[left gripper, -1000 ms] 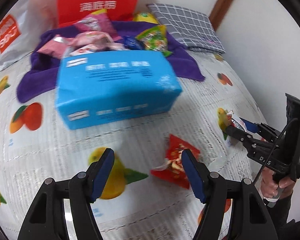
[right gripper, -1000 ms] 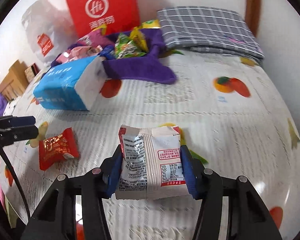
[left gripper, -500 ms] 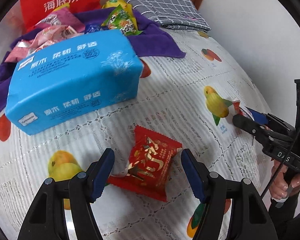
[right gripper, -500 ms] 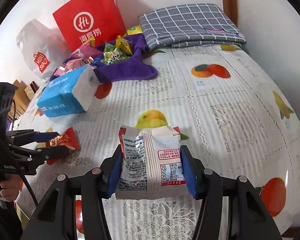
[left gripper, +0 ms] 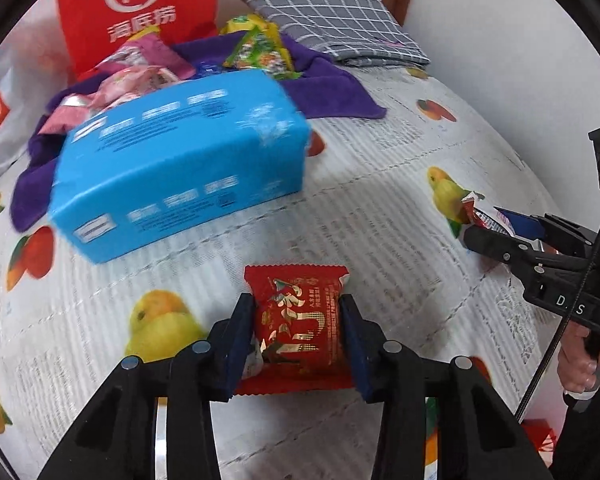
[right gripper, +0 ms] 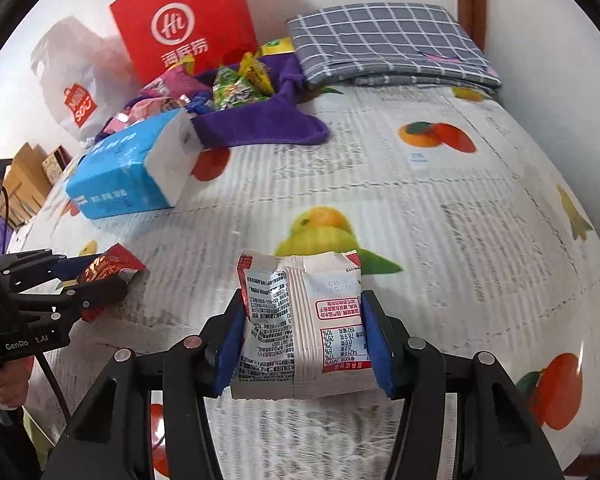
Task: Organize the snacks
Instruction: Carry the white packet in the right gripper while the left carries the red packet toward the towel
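Observation:
My left gripper (left gripper: 298, 332) is shut on a red snack packet (left gripper: 300, 320) with gold print, held just above the fruit-print tablecloth (left gripper: 380, 200). The packet also shows in the right wrist view (right gripper: 108, 270). My right gripper (right gripper: 302, 340) is shut on a white snack packet (right gripper: 304, 328) with red labels; it shows at the right edge of the left wrist view (left gripper: 484, 220). A pile of snacks (left gripper: 152, 72) lies on a purple cloth (left gripper: 332, 96) at the far end.
A blue tissue pack (left gripper: 180, 160) lies between the grippers and the purple cloth. A red paper bag (left gripper: 140, 12) and a white plastic bag (right gripper: 72, 80) stand at the back. A folded grey checked cloth (right gripper: 388, 44) lies at the back right, by the wall.
My left gripper has closed on the red packet and lifted it off the cloth. My right gripper still holds the white packet and has moved little.

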`<move>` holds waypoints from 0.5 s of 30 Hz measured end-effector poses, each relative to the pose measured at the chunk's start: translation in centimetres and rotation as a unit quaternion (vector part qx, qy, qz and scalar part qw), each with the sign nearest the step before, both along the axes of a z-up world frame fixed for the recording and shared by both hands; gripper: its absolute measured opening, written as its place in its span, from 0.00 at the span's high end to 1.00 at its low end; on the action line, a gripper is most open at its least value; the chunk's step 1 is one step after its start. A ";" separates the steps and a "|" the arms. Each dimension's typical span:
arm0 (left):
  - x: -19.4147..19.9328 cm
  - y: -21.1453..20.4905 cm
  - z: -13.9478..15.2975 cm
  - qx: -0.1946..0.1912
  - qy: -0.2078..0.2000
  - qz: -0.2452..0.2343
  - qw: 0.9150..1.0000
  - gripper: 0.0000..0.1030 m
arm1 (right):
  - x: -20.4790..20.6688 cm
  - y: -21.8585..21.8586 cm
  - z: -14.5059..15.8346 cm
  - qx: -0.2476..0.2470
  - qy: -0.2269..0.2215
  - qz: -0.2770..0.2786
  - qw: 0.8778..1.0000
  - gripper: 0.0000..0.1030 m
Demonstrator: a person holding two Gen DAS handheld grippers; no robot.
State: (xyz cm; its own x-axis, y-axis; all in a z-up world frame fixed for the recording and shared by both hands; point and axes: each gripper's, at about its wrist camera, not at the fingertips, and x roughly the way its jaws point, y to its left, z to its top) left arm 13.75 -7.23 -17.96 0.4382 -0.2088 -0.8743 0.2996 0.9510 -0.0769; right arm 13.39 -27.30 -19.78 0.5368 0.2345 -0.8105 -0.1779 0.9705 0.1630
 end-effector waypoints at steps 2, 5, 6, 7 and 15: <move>-0.3 1.1 0.2 -0.002 -0.003 0.011 1.000 0.61 | 0.0 1.0 0.2 -0.003 -0.002 0.011 1.000 0.47; -0.6 3.3 0.6 -0.008 -0.007 0.033 0.999 0.61 | 0.1 2.6 0.5 -0.004 -0.003 0.024 1.000 0.47; -0.7 4.2 0.8 -0.013 -0.007 0.043 0.999 0.61 | 0.1 3.3 0.6 -0.004 -0.004 0.030 1.000 0.47; -0.7 5.1 0.9 -0.018 -0.007 0.055 0.998 0.61 | 0.2 3.7 0.7 -0.004 -0.005 0.034 0.999 0.47; -1.6 11.5 0.6 -0.012 -0.018 0.141 0.990 0.61 | 0.9 7.3 0.1 -0.016 0.002 0.051 0.999 0.47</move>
State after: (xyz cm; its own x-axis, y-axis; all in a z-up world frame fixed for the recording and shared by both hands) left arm 12.16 4.31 -17.38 0.5120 -0.0949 -0.8537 0.0257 0.9951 -0.0952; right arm 14.27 -19.97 -19.69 0.5081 0.2618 -0.8205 -0.2758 0.9520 0.1330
